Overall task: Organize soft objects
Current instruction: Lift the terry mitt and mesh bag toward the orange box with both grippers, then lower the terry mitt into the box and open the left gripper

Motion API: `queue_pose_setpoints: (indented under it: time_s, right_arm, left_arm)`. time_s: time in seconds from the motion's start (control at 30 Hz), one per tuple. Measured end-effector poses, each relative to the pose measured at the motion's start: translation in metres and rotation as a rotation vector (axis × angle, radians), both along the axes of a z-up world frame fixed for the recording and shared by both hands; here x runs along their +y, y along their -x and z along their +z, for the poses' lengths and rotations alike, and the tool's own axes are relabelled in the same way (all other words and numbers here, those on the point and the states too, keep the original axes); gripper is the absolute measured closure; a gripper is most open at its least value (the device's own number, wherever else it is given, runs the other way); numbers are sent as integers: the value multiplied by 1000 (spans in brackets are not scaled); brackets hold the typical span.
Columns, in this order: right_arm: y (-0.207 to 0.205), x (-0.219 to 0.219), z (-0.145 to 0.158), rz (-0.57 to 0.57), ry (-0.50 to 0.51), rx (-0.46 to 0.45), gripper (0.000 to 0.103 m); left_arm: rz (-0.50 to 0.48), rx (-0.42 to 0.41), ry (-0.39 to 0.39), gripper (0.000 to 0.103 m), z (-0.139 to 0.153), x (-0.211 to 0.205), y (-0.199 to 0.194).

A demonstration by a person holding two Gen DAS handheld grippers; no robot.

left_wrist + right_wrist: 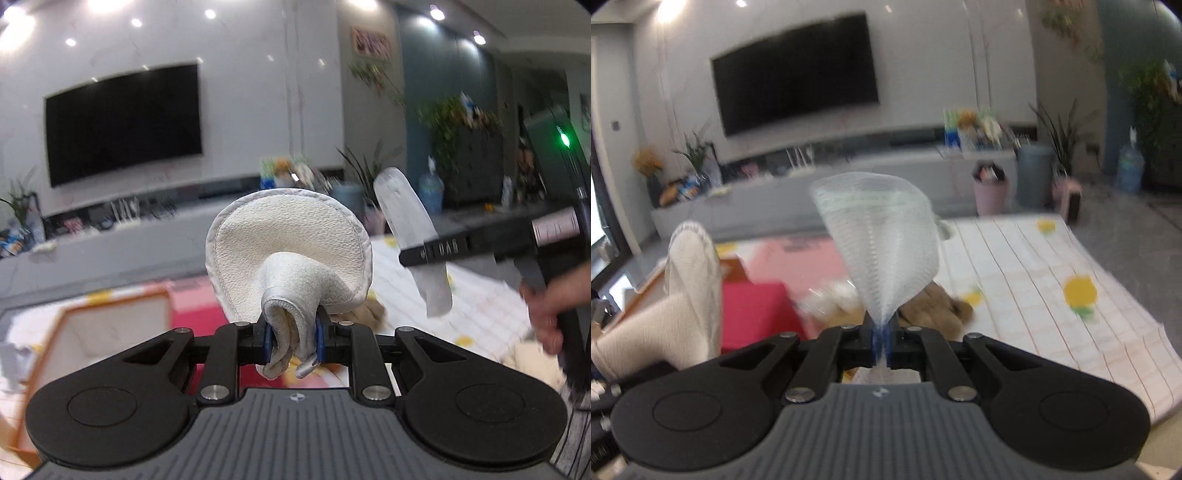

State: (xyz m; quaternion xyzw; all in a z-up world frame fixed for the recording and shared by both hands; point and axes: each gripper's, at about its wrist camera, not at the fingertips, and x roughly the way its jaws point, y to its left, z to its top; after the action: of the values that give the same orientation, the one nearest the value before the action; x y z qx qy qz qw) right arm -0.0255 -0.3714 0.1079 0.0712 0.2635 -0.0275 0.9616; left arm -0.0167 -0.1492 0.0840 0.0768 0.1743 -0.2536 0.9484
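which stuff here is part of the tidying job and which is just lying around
In the job:
- white leather piece, clamped in the left gripper
- pale mesh piece, clamped in the right gripper
- brown plush on the mat
- orange-rimmed box

Just lying about:
- TV
- pink bin
- water jug
- plants

Bright ceiling spots glare — motion blur, fisheye-bent edges.

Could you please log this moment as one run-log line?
left gripper: shut on white slipper | right gripper: shut on mesh fabric | both lifted above patterned mat
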Motion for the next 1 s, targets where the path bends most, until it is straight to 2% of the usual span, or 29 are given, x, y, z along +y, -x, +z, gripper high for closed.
queue_pose_setpoints:
  time_s: [0.1, 0.23, 0.33, 0.43, 0.57, 0.67, 0.83, 1.0]
  right_arm:
    - [4, 43, 26, 27, 52, -73, 102]
    - [-1, 94, 55, 85, 35, -134, 101]
    - [-8, 131, 69, 142, 49, -137, 101]
    - [-16, 163, 76, 194, 71, -144, 100]
    - [-32, 192, 67, 227, 65, -139, 100]
    - [-45, 207, 52, 250, 64, -115, 100]
    - [-73, 227, 19, 289, 75, -16, 100]
    - [-99, 233, -2, 298, 42, -2, 100]
  left_arm:
    - [36, -49, 33, 79, 23, 35, 4]
    - [116, -88, 98, 79, 41, 84, 1]
    - [166, -77, 158, 79, 42, 114, -10]
    - [209, -77, 162, 79, 36, 130, -24]
    - [319, -81, 169, 79, 24, 151, -39]
    - [324, -70, 155, 79, 10, 151, -56]
    - [339, -10, 108, 79, -13, 147, -85]
    - [366, 74, 38, 79, -30, 155, -97]
